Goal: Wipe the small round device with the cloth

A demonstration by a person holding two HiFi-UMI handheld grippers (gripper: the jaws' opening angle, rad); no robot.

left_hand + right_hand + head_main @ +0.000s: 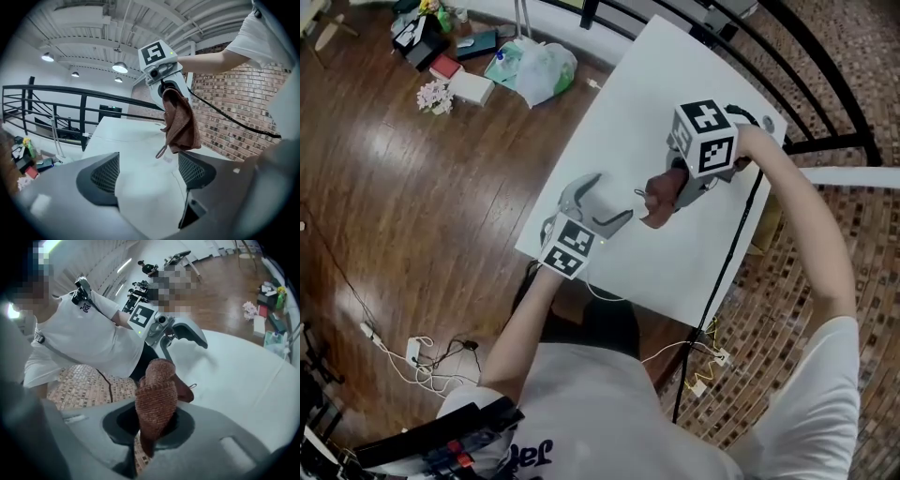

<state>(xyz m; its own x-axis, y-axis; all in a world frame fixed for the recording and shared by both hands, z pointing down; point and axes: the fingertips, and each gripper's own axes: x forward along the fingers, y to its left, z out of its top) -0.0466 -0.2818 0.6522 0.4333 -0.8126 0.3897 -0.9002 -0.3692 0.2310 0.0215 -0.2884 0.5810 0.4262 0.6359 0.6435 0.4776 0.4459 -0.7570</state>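
Note:
A brown cloth (658, 199) hangs bunched from my right gripper (675, 192), which is shut on it above the white table (628, 103). In the right gripper view the cloth (157, 390) fills the gap between the jaws of the right gripper (149, 423). My left gripper (614, 197) is held low near the table's front edge, open and with nothing in it, and it points at the cloth (180, 122). In the left gripper view the left gripper (150, 171) has only bare tabletop between its pads. A small round pale thing (767, 123) lies by the far right corner, partly behind the right hand.
A black cable (733, 253) runs along the table's right edge. A dark railing (825, 66) borders the far side, with brick flooring beyond it. Bags and boxes (487, 61) lie on the wooden floor to the left.

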